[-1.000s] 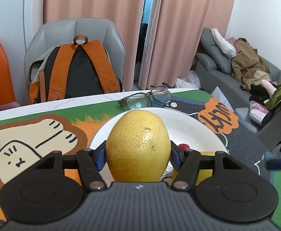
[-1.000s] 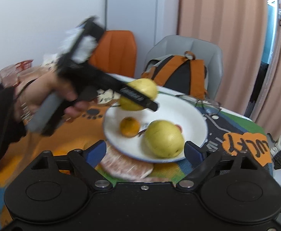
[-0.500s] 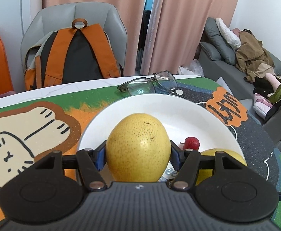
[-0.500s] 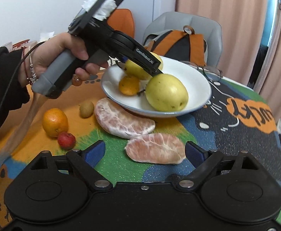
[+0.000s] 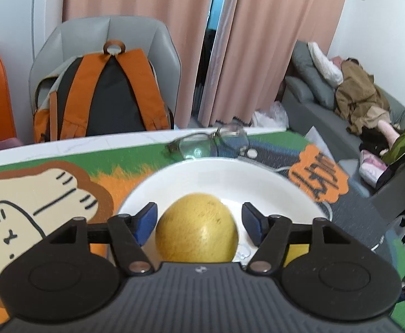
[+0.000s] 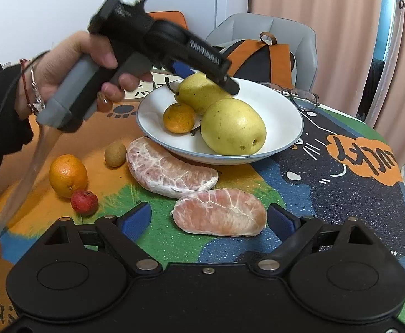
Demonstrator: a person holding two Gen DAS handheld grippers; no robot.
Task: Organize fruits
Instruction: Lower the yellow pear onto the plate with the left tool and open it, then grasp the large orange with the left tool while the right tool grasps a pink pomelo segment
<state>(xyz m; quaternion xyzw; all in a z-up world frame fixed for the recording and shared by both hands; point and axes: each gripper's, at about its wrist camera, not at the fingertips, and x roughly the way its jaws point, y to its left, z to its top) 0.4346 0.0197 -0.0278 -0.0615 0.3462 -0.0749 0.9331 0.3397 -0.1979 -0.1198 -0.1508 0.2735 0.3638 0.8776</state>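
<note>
White plate (image 6: 288, 116) holding two pears, small orange; left tool (image 5: 197, 219) opening off pear (image 5: 197, 227); right tool (image 6: 209, 220) wide

White plate (image 6: 285, 119) at 12 o'clock holds two pears (image 6: 233, 130) and a small orange (image 6: 179, 118). Left tool (image 6: 202, 69), gripped by a hand (image 6: 72, 69), has its fingers either side of the back pear, jaws opening. Two peeled pomelo chunks (image 6: 220, 212) lie on the worktop (image 6: 341, 208); the nearer sits between the right tool's (image 6: 209, 217) spread blue pads, untouched.
</note>
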